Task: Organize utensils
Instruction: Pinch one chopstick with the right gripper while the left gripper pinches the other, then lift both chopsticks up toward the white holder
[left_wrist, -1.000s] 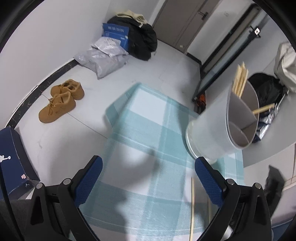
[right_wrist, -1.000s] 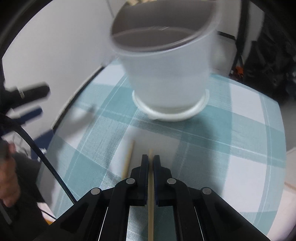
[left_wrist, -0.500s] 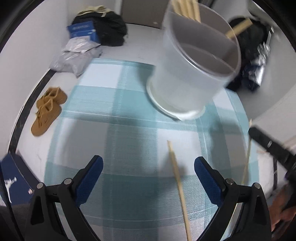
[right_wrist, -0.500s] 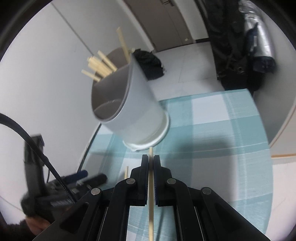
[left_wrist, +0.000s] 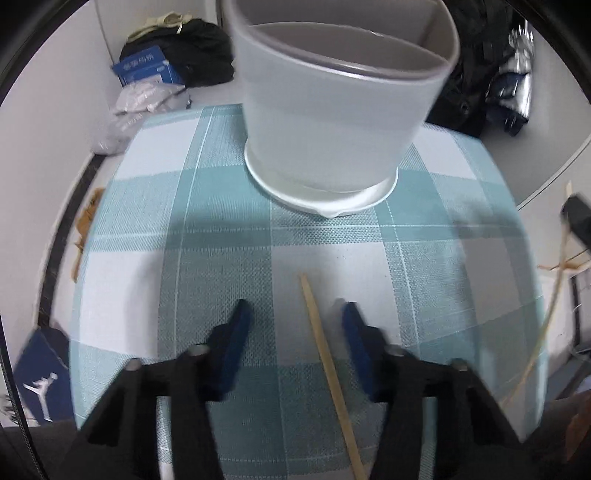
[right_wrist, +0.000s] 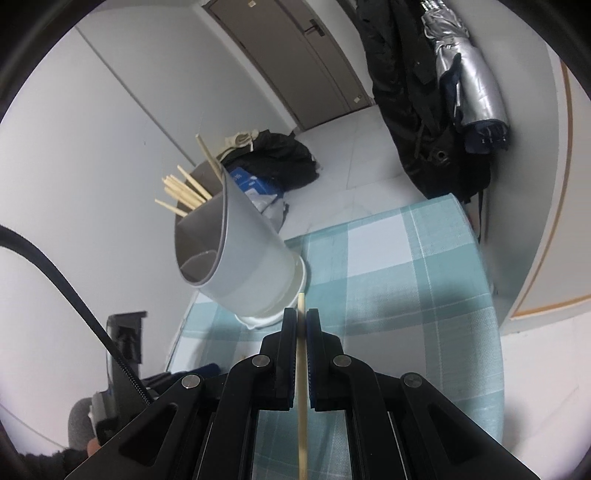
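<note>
A wooden chopstick (left_wrist: 325, 354) lies on the teal checked cloth (left_wrist: 207, 229). My left gripper (left_wrist: 295, 317) points down over it, and its jaws are closing. The stick lies between the blue pads (left_wrist: 238, 325), nearer the right one, and neither pad touches it. Just beyond stands the white divided holder (left_wrist: 332, 110). My right gripper (right_wrist: 301, 314) is shut on a second chopstick (right_wrist: 302, 387), held above the cloth (right_wrist: 406, 295). Its tip points toward the holder (right_wrist: 243, 266), which contains several chopsticks (right_wrist: 184, 192). In the left wrist view the right gripper (left_wrist: 576, 221) is a blur at the right edge.
On the floor beyond the table lie a black bag (left_wrist: 195, 51), a blue box (left_wrist: 147, 66) and grey plastic bags (left_wrist: 140, 103). A dark blue shoebox (left_wrist: 40, 380) sits at lower left. A black coat (right_wrist: 417, 92) and silver umbrella (right_wrist: 465, 74) hang at right.
My left gripper moved in over the lying chopstick, and its jaws narrowed around it. My right gripper rose and turned with its chopstick, so the holder looks farther off.
</note>
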